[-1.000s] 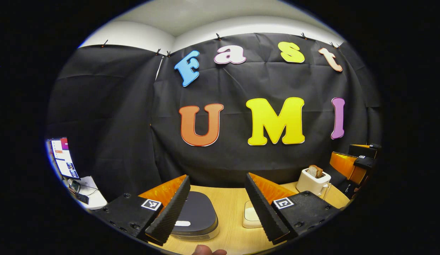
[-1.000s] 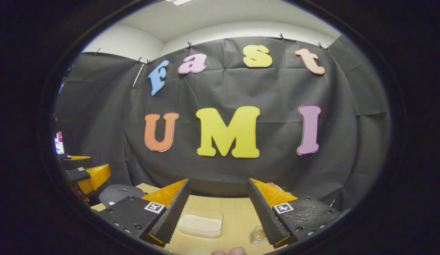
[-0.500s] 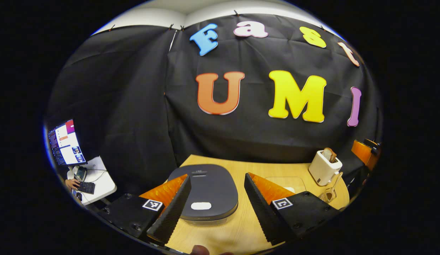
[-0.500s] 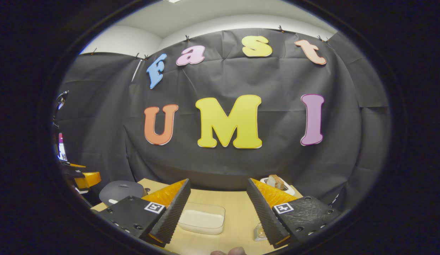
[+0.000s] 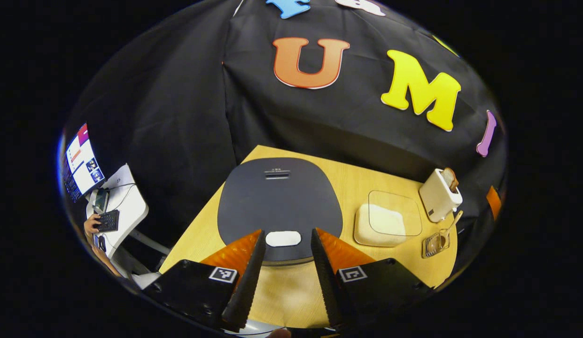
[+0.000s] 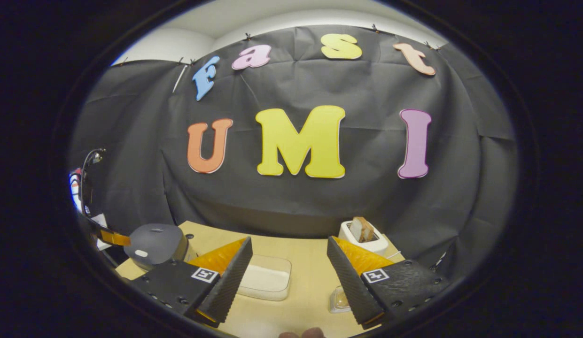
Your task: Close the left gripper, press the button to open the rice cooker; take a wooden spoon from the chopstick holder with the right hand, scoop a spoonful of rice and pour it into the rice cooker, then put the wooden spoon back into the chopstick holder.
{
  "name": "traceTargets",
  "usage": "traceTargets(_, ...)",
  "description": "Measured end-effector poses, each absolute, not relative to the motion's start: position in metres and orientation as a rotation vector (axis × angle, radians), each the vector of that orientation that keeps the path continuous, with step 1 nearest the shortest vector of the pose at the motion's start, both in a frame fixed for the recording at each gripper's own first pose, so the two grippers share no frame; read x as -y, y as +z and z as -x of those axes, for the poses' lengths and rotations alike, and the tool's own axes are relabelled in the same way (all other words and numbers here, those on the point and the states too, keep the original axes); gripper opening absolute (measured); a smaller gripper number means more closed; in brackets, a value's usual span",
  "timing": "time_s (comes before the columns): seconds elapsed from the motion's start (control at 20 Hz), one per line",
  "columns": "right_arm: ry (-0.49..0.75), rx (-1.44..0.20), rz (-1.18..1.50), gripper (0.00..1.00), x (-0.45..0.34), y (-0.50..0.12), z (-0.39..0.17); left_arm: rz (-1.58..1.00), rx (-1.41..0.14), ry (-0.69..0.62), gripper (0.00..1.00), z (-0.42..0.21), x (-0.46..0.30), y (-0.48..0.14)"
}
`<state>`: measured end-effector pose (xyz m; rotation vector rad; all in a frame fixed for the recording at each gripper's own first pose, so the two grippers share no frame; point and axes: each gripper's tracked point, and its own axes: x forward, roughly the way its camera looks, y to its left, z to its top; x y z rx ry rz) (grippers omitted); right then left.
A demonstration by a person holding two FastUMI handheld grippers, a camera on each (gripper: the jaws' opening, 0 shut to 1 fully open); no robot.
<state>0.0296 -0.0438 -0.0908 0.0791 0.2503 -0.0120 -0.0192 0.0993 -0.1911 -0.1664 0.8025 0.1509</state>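
The rice cooker is a dark, rounded box with its lid down and a white button at its near edge. My left gripper hovers above that button, its jaws narrowed but apart with nothing between them. Right of the cooker stands a clear container of rice. A clear chopstick holder holds the wooden spoon. My right gripper is open and empty above the table, with the rice container ahead, the holder low right and the cooker at far left.
A white toaster with a bread slice stands at the table's back right, also the toaster in the right gripper view. Off the table's left edge are a monitor and a person's hand at a keyboard.
My left gripper has risen and tipped down over the cooker, and its jaws have drawn closer together. The right gripper has lifted slightly, bringing the toaster and cooker into view.
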Motion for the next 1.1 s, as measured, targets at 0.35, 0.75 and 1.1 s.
traceTargets(0.35, -0.051, -0.283, -0.071, 0.95, 0.065, -0.103, -0.032, 0.174, -0.859, 0.125, 0.16, 0.002, -0.103, -0.214)
traceTargets(0.75, -0.074, -0.314, -0.073, 0.98, 0.077, -0.114, -0.036, 0.172, -0.908, 0.1, 0.05, -0.009, -0.098, -0.233)
traceTargets(1.1, -0.101, -0.335, -0.077, 0.95, 0.085, -0.121, -0.037, 0.203, -0.909, 0.134, 0.03, -0.008, -0.1, -0.244)
